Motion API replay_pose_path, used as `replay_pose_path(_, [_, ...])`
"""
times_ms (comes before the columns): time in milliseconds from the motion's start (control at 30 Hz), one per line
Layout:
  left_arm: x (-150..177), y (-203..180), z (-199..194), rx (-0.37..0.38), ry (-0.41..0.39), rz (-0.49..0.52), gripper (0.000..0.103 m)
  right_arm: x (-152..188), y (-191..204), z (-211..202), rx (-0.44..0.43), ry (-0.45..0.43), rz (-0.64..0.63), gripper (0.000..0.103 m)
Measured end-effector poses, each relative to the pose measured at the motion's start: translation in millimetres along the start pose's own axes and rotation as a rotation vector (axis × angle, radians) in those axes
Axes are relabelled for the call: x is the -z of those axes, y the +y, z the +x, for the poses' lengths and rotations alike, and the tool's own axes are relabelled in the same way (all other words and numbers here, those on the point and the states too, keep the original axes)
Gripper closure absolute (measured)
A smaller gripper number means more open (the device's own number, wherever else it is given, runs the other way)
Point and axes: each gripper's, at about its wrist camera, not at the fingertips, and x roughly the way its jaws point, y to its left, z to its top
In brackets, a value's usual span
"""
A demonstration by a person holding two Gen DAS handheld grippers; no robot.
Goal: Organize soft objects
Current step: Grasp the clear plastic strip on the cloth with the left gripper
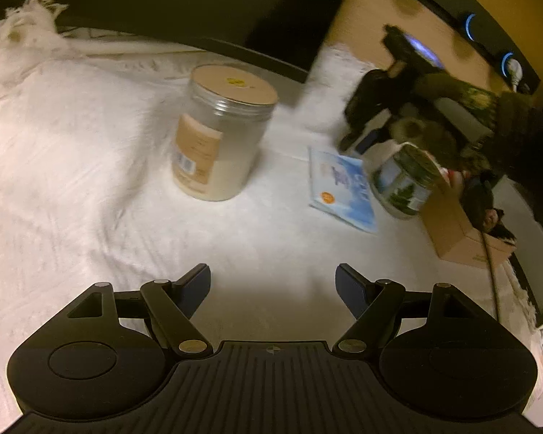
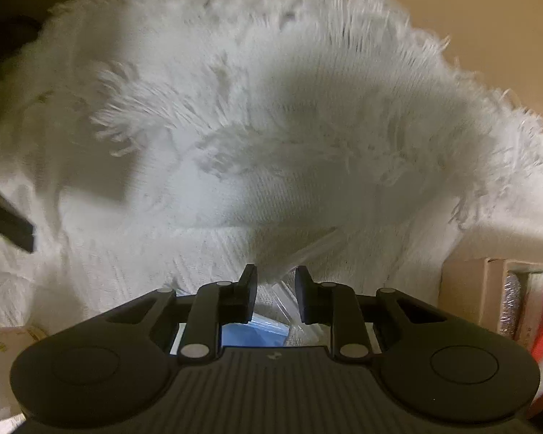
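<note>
The right claw (image 2: 274,291), nearly closed, pinches the fringed edge of the white fluffy blanket (image 2: 264,115) directly ahead; the left claw (image 1: 273,285) stands apart, empty.

White fringed blanket (image 1: 90,144), blue packet (image 1: 340,191)

Both the left gripper (image 1: 273,282) and right gripper (image 2: 274,287) are matte black, with ribbed bases, round side discs, silver pivot pins and dark blue pads.
</note>
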Motion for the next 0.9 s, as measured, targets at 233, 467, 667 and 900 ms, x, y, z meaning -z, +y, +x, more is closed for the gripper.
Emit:
replay_pose_path(233, [-5.1,-3.3,7.0,0.028,-0.004,0.027,0.022,51.3,27.5,-84.8,-0.173,-0.126,-0.121,0.103])
replay_pose_path(467, [-6.5,-25.2,17.0,0.062,0.018,0.063,0.022,88.3,34.5,-120.6,-0.245,-0.154,-0.206,0.098])
replay_pose_path(667, [-12.8,-40.6,15.1,0.078,0.005,0.089,0.022,78.4,12.3,-93.5,-0.176,-0.146,-0.097,0.095])
replay_pose_path(900, [-61.1,-70.1,39.8,0.174,-0.016,0.048,0.07,126.2,-22.6,-152.0,-0.117,-0.352,-0.156,0.076])
